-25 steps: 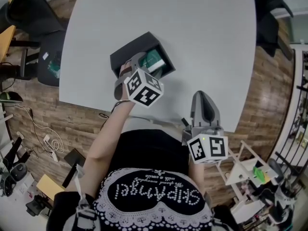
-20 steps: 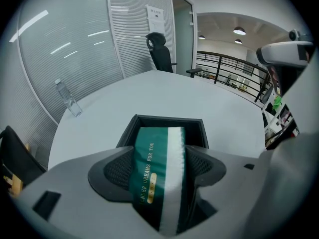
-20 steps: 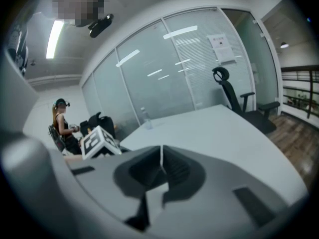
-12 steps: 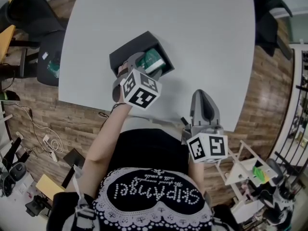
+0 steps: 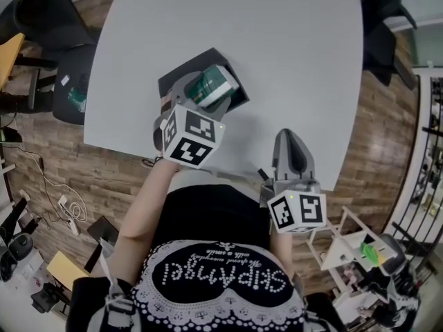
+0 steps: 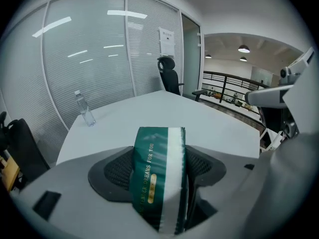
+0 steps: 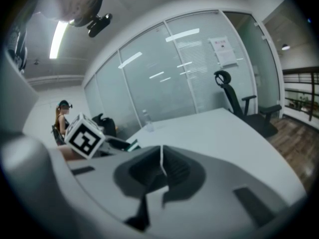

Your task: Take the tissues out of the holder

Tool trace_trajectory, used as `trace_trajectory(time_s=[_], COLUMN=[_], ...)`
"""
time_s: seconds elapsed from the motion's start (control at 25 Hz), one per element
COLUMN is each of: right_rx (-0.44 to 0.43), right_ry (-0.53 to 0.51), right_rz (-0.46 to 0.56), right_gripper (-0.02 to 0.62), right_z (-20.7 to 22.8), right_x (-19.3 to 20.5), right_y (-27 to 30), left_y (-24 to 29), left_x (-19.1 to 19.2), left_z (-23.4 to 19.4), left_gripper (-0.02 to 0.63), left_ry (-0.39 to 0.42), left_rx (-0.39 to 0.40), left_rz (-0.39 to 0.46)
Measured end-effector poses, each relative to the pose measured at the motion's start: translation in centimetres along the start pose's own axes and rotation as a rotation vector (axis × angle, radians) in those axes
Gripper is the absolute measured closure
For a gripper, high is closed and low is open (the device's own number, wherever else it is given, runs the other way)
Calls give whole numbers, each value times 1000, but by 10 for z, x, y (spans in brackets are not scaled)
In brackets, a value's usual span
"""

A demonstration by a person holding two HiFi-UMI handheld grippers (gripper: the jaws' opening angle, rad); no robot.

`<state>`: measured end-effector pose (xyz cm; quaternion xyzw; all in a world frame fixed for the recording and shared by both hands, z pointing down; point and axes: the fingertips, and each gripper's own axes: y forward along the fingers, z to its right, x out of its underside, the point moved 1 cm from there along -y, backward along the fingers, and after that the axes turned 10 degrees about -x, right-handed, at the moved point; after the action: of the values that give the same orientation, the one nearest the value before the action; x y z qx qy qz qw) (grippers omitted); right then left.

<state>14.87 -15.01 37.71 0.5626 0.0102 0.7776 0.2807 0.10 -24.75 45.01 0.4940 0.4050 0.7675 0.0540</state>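
Tissue pack (image 6: pixel 158 178) clamped betw. left tool (image 6: pixel 164 183) jaws.

This is looking like an office meeting room. A big pale table (image 5: pixel 291 40) is taking up the middle, and glass partition walls (image 6: pixel 84 59) backed with blinds are closing it in, a printed notice (image 6: pixel 167 40) hanging on one pane. A black swivel chair (image 6: pixel 169 77) is standing at the table's far end and a water bottle (image 6: pixel 85 108) is sitting on top. Wood-plank flooring (image 5: pixel 387 137) is showing round the table, cables (image 5: pixel 75 213) trailing across it, and ceiling lamps (image 6: pixel 243 49) are glowing over a railing (image 6: pixel 225 82) beyond the glass
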Motion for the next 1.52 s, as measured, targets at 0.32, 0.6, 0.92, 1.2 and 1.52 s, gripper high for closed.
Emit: trace_trajectory(time_s=[0.32,0.6,0.92,1.2,1.52], right_rx=[-12,-19,-27,-30,-8], right_ry=[-23,-50,-84,-113,-146], right_rz=[27,49,84,119,142], right_gripper=[560,560,560,560,560], right_z=[-6,-12,-17,-24,-25], right_x=[-10,-17,-30,-43,-52], right_y=[-4,-9,-15,-21,-30], left_y=[-22,-45,-79,-114,-159], left_x=[-17,-37,-65,-85,-102], left_z=[-14,-31,-48,-63,-81], left_gripper=[268,268,268,268,268], left_ry=[-50,-103,-143,-167,-222], left_rx=[-36,-80,-139,-182,-211], left_rz=[83,180,317,419,558])
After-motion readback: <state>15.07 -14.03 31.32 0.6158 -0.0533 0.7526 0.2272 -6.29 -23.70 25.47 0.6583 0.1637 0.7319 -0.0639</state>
